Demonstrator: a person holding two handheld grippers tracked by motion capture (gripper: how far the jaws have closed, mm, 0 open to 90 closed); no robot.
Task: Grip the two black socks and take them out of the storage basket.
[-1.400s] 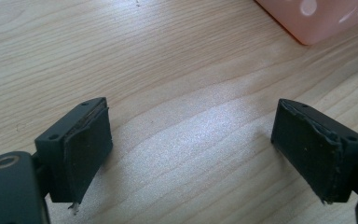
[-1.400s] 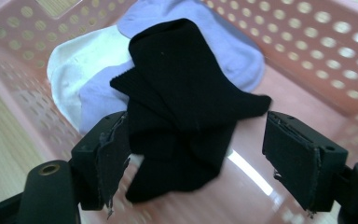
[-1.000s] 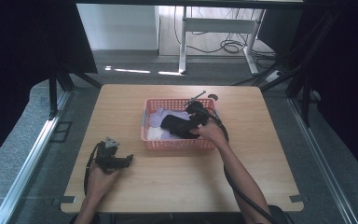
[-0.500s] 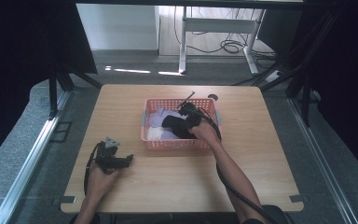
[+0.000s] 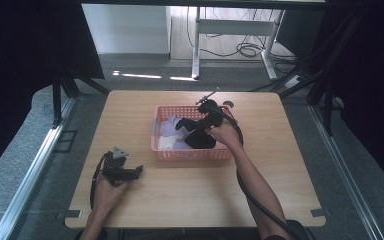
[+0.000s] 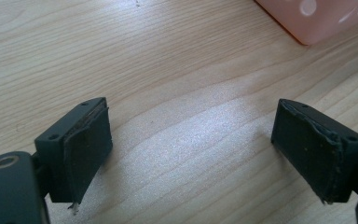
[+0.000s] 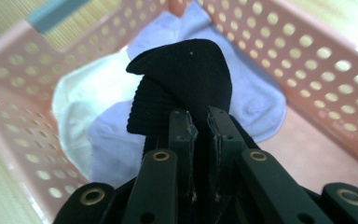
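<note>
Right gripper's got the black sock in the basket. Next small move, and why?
Probably lift straight up: the right gripper is shut on the black sock, whose lower part hangs inside the pink basket above the lilac socks.

my left gripper [image 6: 191, 154]: jaws wide apart, nothing between them | pads: worn, rubber frayed at the edges [image 6: 86, 154] | under it: bare light wood table [image 6: 168, 70], gripper low over it | top right: corner of pink basket [image 6: 317, 18], one round hole visible, well clear of my jaws
</note>
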